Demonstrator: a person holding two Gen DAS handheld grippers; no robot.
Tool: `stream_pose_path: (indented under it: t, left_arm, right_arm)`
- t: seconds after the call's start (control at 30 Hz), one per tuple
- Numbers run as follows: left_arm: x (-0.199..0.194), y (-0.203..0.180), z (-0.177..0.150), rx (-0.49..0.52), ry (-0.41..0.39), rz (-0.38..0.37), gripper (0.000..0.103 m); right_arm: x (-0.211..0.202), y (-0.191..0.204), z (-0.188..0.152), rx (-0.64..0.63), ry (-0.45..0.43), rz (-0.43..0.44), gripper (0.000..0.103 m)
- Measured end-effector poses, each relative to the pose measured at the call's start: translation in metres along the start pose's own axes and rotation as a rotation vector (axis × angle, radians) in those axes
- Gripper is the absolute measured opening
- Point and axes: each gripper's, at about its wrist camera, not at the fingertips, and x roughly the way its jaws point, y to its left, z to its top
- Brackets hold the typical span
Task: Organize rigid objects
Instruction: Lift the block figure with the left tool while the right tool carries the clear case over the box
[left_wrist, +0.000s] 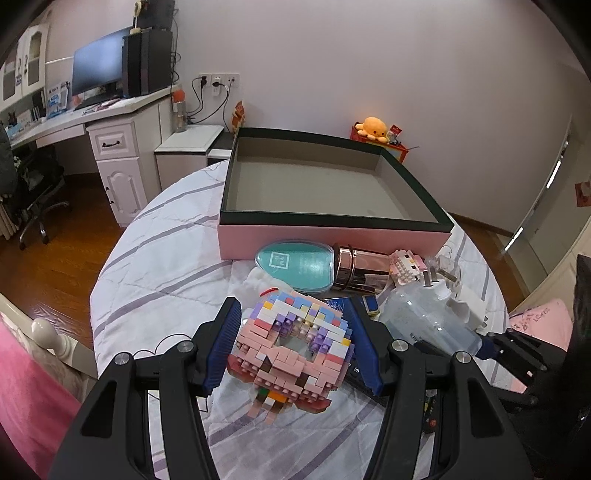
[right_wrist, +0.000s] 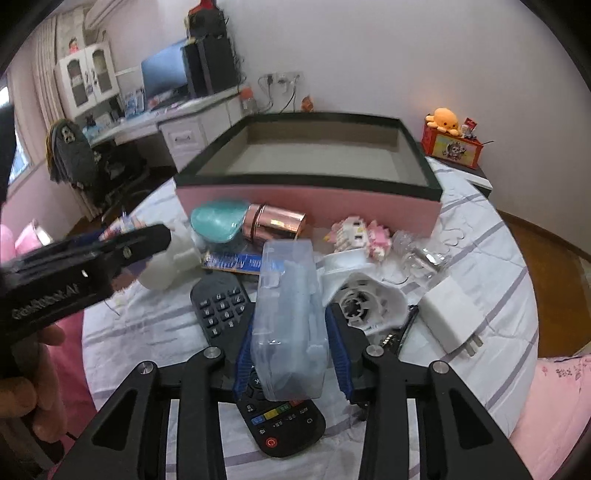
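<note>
My left gripper (left_wrist: 291, 347) is shut on a pink and pastel brick-built figure (left_wrist: 291, 350) and holds it above the round table. My right gripper (right_wrist: 291, 354) is shut on a clear plastic case (right_wrist: 290, 321), tilted upright over a black remote control (right_wrist: 236, 325). The case also shows in the left wrist view (left_wrist: 428, 321). An open pink box with a dark green rim (left_wrist: 332, 236) (right_wrist: 306, 199) stands empty at the back of the table. The left gripper's black body (right_wrist: 74, 266) shows blurred at the left of the right wrist view.
In front of the box lie a teal case (left_wrist: 299, 267), a rose-gold cylinder (left_wrist: 358, 269), a small pink-white brick figure (right_wrist: 365, 236), a white charger (right_wrist: 452, 314), a white round device (right_wrist: 365, 299) and a blue packet (right_wrist: 236, 262). Desk and chair stand at far left.
</note>
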Motion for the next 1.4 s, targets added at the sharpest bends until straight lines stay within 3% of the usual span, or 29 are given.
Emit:
stream_pose_path:
  t: [0.33, 0.63, 0.9, 1.13, 1.4]
  left_arm:
    - [-0.004, 0.0, 0.008, 0.004, -0.016, 0.001, 0.059]
    - [-0.004, -0.004, 0.033, 0.02, -0.053, 0.003, 0.059]
    - [0.011, -0.009, 0.086, 0.021, -0.092, -0.011, 0.059]
    - [0.057, -0.017, 0.146, 0.032, -0.075, 0.009, 0.059]
    - [0.148, -0.015, 0.186, 0.024, 0.024, 0.064, 0.059]
  right_arm:
    - [-0.028, -0.012, 0.014, 0.069, -0.099, 0.095, 0.034]
    - [-0.031, -0.018, 0.036, 0.063, -0.149, 0.105, 0.033]
    - [-0.028, -0.033, 0.093, 0.055, -0.225, 0.076, 0.033]
    - [0.006, -0.06, 0.152, 0.048, -0.223, 0.03, 0.033]
    - [0.09, -0.097, 0.189, 0.083, -0.096, 0.014, 0.033]
